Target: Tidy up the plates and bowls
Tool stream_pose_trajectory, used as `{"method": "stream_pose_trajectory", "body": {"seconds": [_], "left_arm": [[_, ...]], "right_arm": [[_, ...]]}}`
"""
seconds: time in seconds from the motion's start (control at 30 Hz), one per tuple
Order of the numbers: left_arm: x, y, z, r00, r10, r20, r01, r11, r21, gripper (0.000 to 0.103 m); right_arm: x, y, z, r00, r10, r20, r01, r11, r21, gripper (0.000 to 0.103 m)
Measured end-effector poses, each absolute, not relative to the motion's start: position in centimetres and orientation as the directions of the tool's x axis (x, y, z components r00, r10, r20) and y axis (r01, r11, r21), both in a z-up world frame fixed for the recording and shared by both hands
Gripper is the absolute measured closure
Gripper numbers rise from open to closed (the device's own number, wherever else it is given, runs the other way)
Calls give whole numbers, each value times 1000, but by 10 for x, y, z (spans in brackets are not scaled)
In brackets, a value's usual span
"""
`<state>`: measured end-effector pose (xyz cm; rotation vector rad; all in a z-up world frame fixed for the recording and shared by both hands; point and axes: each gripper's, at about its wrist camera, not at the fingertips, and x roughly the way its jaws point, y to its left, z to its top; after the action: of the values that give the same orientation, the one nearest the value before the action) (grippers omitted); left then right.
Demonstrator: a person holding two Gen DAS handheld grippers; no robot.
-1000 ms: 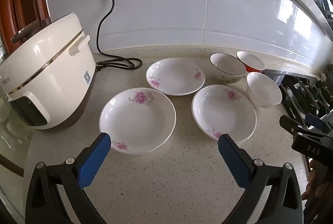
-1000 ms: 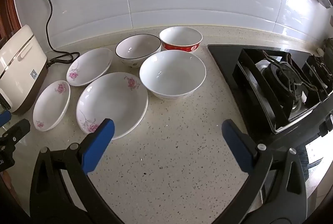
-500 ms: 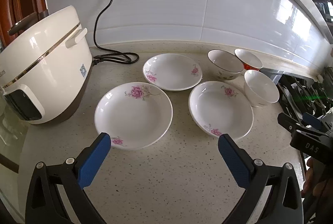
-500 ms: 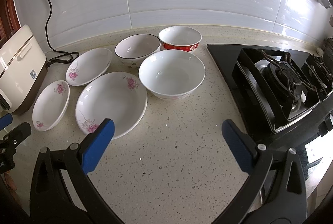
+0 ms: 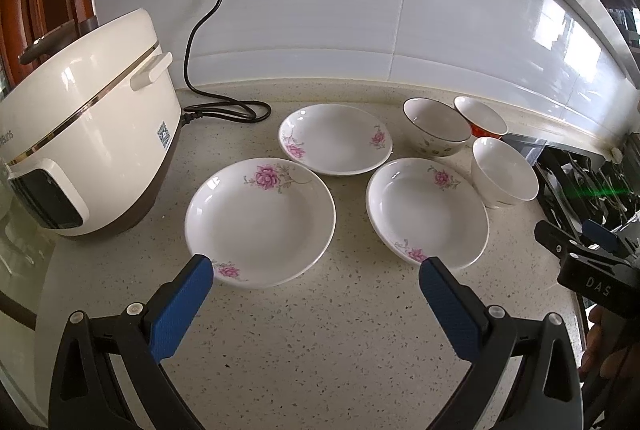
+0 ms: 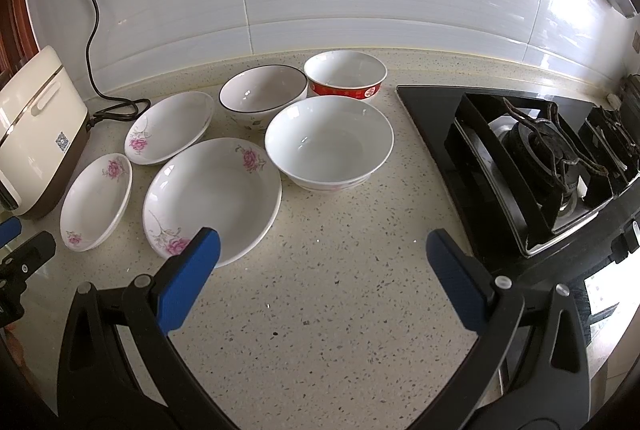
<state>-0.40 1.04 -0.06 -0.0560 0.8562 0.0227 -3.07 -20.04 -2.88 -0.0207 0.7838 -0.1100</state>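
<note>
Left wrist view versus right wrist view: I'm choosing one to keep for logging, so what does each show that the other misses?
Only the left wrist view shows the rice cooker's front panel and the open left hand-held gripper. Only the right wrist view shows the whole gas burner, the red bowl's patterned side and the open right hand-held gripper. Both show the three flowered plates, the dark-rimmed bowl, the plain white bowl, the power cord and the speckled counter.

Both wrist views look down and forward over the counter (image 5: 320, 350) from near; they share the plates and bowls
</note>
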Motion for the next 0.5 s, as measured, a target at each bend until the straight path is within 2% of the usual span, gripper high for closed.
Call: {"method": "stream_pose_trajectory", "body": {"seconds": [0.5], "left_arm": [[-2,13,-2,654,-1,-756,-48,998,-43,0]], "right_arm": [[-29,-201,-29,703,-109,-703,92,994,-62,0]]}}
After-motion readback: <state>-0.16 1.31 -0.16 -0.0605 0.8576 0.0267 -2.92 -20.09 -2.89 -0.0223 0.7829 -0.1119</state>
